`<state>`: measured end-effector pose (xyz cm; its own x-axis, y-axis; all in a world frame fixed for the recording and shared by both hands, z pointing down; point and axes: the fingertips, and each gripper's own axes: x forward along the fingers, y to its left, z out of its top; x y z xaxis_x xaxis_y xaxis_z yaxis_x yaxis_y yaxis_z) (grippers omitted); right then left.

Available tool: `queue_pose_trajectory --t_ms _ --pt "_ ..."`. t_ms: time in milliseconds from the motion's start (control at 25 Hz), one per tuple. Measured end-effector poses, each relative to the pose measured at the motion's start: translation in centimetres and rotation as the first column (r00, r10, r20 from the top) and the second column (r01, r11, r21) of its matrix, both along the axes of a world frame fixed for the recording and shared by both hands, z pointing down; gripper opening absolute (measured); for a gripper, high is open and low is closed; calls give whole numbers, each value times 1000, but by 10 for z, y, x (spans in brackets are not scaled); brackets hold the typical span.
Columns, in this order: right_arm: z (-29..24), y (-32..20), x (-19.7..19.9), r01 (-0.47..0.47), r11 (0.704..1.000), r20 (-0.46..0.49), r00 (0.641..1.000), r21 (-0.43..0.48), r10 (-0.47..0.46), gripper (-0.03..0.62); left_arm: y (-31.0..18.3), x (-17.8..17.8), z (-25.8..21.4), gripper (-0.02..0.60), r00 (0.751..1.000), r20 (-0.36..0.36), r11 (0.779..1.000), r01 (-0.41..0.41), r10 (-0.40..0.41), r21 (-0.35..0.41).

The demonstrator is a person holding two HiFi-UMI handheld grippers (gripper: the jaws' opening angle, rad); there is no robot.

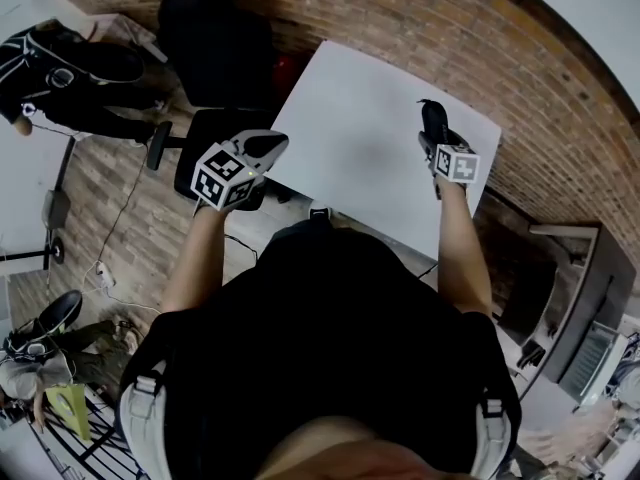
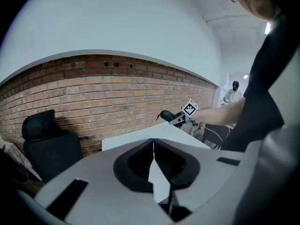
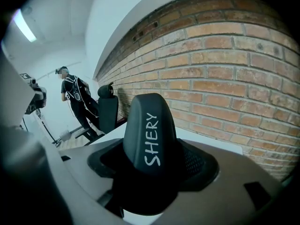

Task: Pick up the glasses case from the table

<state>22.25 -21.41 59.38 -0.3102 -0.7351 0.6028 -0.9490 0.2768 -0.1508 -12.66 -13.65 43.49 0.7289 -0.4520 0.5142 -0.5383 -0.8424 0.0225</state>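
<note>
The dark glasses case (image 3: 150,135), lettered "SHERY", stands up between the jaws of my right gripper (image 3: 151,172), which is shut on it. From the head view the case (image 1: 433,120) pokes out beyond the right gripper (image 1: 436,138), held above the white table (image 1: 370,158). In the left gripper view the same case (image 2: 168,116) shows far off at the right. My left gripper (image 1: 268,146) hovers over the table's left edge; its jaws (image 2: 153,159) meet with nothing between them.
A black office chair (image 1: 215,48) stands left of the table against the brick wall (image 1: 520,58). A person in black (image 3: 75,100) stands farther down the room. Cables and gear lie on the wooden floor (image 1: 110,198) at left.
</note>
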Motion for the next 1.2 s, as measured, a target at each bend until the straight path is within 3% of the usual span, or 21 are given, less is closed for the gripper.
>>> queue_pose_trajectory --t_ms 720,1200 --pt "-69 46 26 -30 990 69 997 136 20 334 32 23 -11 9 999 -22 999 -27 28 31" --pt "-127 80 33 -41 968 114 993 249 13 334 46 46 -21 9 997 -24 996 -75 76 48"
